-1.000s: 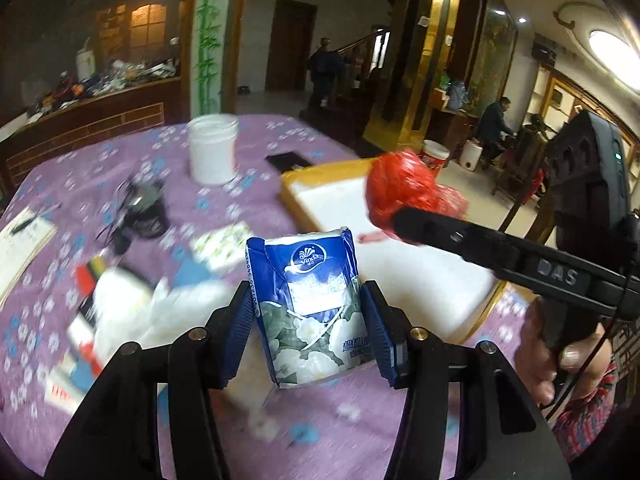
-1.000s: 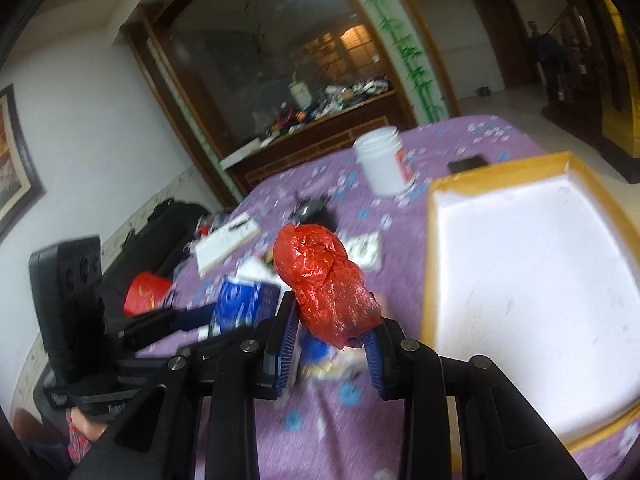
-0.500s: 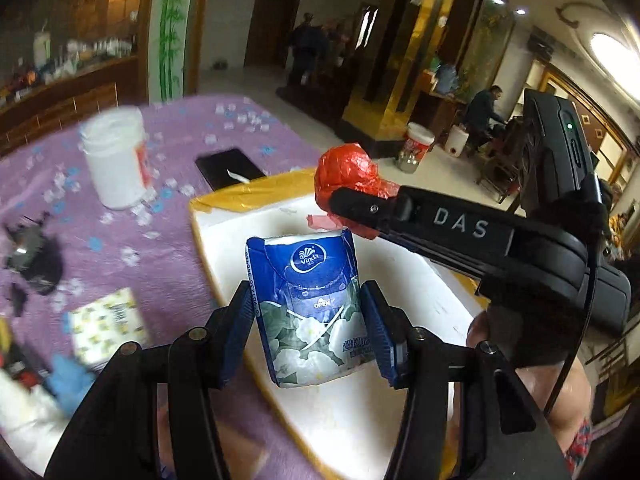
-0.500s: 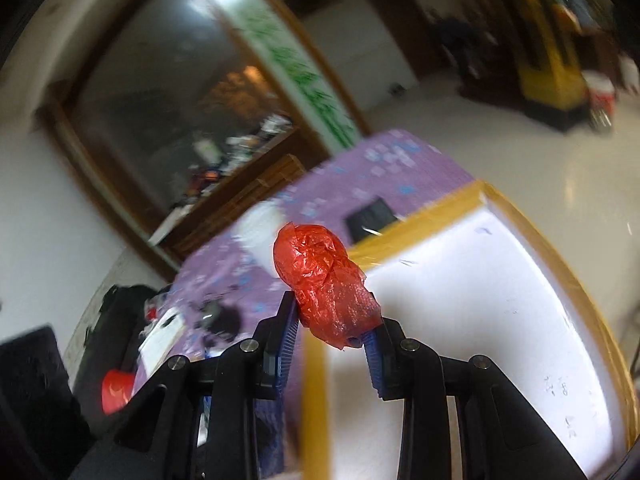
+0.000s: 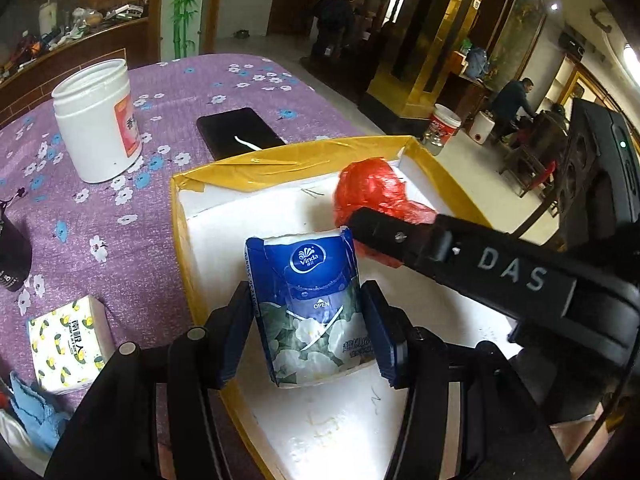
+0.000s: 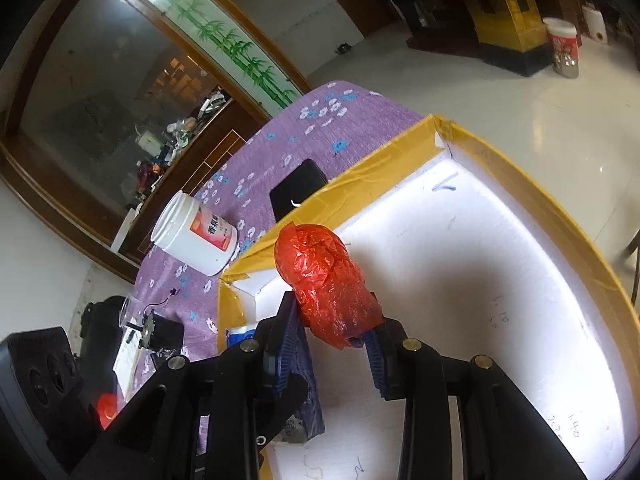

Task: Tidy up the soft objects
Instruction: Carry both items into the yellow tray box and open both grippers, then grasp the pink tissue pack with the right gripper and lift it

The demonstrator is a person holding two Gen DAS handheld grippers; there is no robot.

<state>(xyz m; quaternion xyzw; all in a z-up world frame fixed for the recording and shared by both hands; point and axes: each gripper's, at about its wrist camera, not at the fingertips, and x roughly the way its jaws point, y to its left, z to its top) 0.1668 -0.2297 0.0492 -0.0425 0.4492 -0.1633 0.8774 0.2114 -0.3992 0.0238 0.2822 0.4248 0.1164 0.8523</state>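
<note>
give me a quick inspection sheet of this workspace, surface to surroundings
surface: round table under a purple flowered cloth
job's things: blue tissue pack and red plastic bag, both held over the white box with yellow-taped rim; second tissue pack lies on the cloth
clutter: white jar, black phone, blue rag
grippers: left gripper shut on the blue tissue pack; right gripper has the red bag between its pads, jaws just opening
cables: a thin black one by the right handle
surroundings: cluttered sideboard, bamboo-painted pillar, people seated in the background
</note>
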